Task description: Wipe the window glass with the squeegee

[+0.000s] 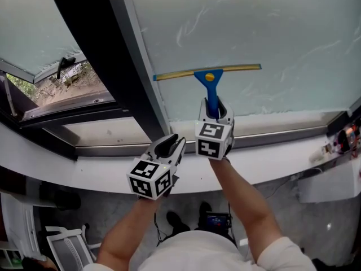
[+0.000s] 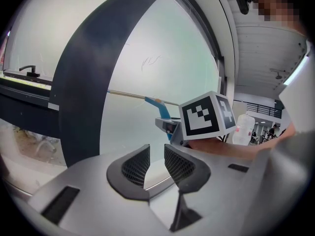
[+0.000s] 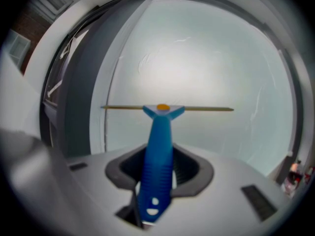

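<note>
Two grippers at lower center. Right gripper (image 1: 214, 110) clamped squeegee (image 1: 210, 77) handle; blade lay level on glass (image 1: 282, 33), mid-frame, likely for even stroke. Left gripper (image 1: 171, 145) empty, jaws narrowly apart, low-left over sill (image 1: 101, 171), apparently parked clear of blade.

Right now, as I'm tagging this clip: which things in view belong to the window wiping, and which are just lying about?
In the job:
squeegee, held in the right gripper
window glass

Just lying about:
left gripper, open and empty
small items at the sill's right end
side-window handle
</note>
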A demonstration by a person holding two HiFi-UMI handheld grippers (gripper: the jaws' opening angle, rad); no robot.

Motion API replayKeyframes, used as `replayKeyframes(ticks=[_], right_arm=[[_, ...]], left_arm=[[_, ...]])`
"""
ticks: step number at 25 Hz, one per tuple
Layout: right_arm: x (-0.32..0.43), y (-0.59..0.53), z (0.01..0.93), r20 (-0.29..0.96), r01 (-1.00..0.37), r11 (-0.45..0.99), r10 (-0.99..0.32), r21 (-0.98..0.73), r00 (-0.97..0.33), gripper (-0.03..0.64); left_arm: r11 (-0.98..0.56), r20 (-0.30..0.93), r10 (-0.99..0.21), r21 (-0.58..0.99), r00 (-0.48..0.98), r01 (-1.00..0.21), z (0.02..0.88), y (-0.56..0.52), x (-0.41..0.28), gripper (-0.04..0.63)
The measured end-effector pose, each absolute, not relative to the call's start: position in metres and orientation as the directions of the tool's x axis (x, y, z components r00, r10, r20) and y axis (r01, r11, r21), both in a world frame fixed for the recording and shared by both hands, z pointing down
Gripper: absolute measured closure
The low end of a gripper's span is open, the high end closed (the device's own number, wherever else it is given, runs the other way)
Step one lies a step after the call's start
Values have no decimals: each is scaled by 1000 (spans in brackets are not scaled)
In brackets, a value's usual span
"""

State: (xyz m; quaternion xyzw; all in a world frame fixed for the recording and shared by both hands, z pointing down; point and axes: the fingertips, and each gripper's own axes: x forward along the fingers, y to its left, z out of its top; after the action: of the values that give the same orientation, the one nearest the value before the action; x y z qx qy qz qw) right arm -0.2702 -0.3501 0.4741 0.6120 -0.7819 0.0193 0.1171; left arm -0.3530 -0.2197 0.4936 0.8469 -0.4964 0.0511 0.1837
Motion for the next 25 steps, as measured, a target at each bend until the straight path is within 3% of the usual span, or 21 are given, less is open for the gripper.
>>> replayKeyframes(ticks=[25], right_arm=[[-268,-342,547,298,-963,260,-927,78,-226,466]], left_arm=[[-433,332,-790,294,516,-852,532,-208,-349,482]])
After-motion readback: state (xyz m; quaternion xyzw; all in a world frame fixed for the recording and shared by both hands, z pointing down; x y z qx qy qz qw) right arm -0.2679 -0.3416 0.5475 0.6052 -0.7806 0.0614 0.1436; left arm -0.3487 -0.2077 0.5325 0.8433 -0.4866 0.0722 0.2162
